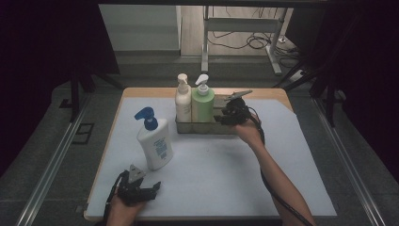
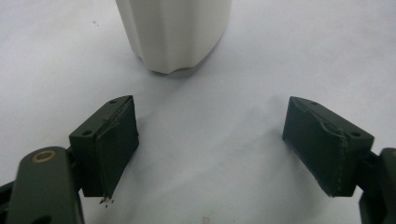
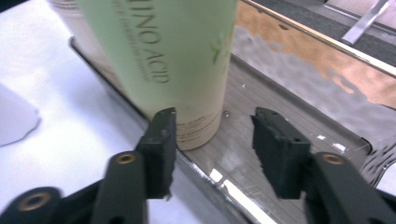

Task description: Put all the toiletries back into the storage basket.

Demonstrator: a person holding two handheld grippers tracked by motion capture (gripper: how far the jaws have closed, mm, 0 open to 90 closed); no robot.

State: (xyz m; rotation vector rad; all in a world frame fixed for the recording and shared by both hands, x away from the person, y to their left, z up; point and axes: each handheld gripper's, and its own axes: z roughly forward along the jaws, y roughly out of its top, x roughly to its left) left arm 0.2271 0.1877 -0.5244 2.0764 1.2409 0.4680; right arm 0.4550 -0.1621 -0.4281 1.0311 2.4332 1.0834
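At the metal tray's [image 1: 221, 128] right end, the right gripper [image 1: 231, 113] hangs released just beside the green bottle [image 1: 203, 104], which stands in the tray

Back straight out so neither jaw clips that bottle; the left gripper [image 2: 210, 149] waits unclenched near the white bottle [image 1: 154, 141], whose top its view cuts off, and the tray's far wall seems partly hidden

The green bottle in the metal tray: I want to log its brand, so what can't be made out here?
- Green bottle: right gripper view, label cut off by the top edge.
- Same bottle, high view: print too small.
- Cream bottle: right gripper view, mostly hidden behind the green one.
- Metal tray: high view, right end hidden by the right gripper.
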